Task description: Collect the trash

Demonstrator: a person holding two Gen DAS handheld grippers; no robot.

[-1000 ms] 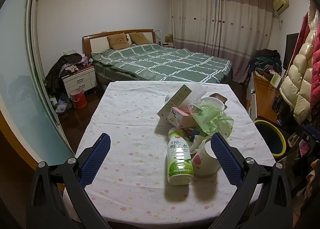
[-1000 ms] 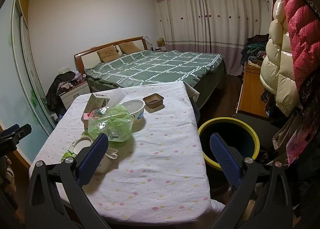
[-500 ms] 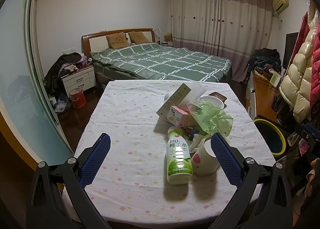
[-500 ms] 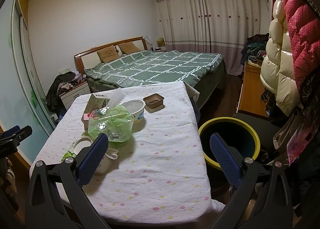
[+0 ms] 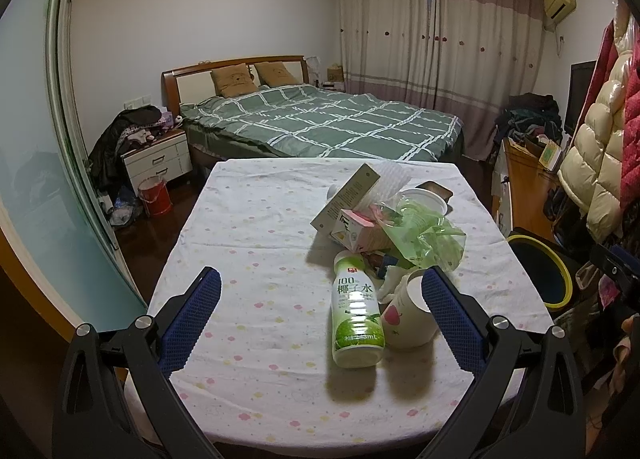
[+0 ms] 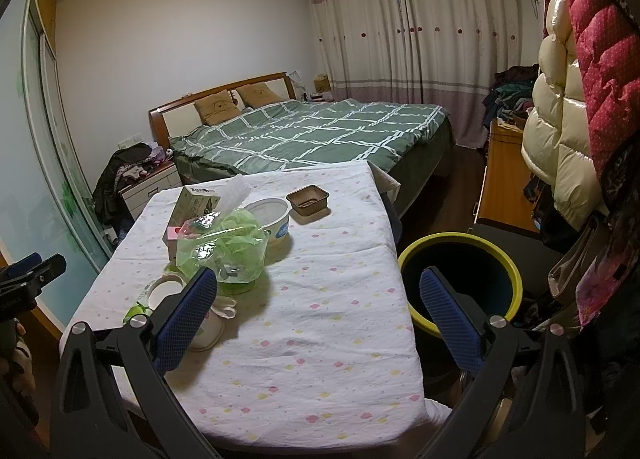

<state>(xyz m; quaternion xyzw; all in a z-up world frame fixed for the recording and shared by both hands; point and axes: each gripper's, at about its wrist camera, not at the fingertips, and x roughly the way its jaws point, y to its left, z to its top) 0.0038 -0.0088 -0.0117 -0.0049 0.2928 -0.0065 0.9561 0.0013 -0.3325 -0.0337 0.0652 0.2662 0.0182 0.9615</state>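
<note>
Blue textured pads line both claws, and both stand wide apart with nothing between them. The left claw [image 5: 320, 311] hovers over the near edge of the bench [image 5: 248, 243], which is draped in a white cloth with pastel dots. Just ahead of it, toward its right finger, a coconut-water bottle [image 5: 356, 315] lies on its side, base toward the camera and cap pointing away, so its long axis runs nearly along the claw's line of approach. Touching the bottle's right flank is a tipped paper cup [image 5: 408, 311], its mouth turned up and away, partly behind the right finger.

Beyond these sits the rest of the trash in a heap: a crumpled green plastic bag [image 5: 424, 235], a pink-and-white carton [image 5: 356, 231], a tall beige box [image 5: 346, 199] leaning on it, then a white tub [image 6: 268, 219] and, farthest, a small brown tray [image 6: 308, 199].

The right claw [image 6: 318, 315] hangs over the bench's right near corner, with the yellow-rimmed bin [image 6: 460, 279] on the floor just beside that edge.

The left claw looks the nearer to the bottle. Since the bottle points along the fingers, closing across its width should work; the cup leaning against it may get nudged.
</note>
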